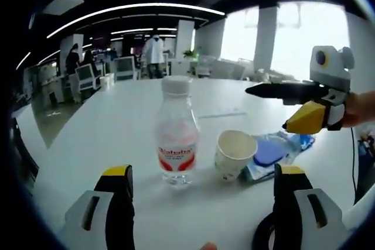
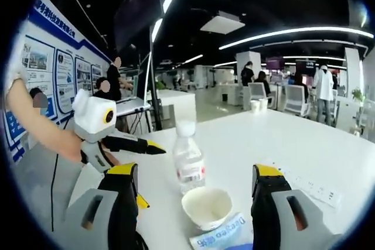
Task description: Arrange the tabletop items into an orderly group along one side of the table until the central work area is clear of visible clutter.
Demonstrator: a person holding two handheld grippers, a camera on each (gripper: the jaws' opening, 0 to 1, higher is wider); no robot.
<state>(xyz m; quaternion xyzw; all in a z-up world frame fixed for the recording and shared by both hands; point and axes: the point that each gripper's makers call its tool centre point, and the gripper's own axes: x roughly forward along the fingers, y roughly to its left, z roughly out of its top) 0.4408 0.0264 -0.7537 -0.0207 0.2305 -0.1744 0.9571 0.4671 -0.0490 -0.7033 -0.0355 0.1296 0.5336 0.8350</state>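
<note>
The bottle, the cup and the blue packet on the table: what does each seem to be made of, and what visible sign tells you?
Bottle: clear glossy plastic, see-through, with a white cap.
Cup: probably paper, matte off-white with a thin rolled rim.
Blue packet: likely soft plastic film, shiny and crinkled.

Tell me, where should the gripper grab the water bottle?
Probably around the labelled middle of the water bottle, coming in level from the near side. It stands upright with straight round sides, and the left gripper already faces it with open jaws, while the paper cup crowds one side.

Red label on water bottle (image 1: 176, 131) reads "Wahaha", blue packet (image 2: 225, 239) lettering unclear
</note>
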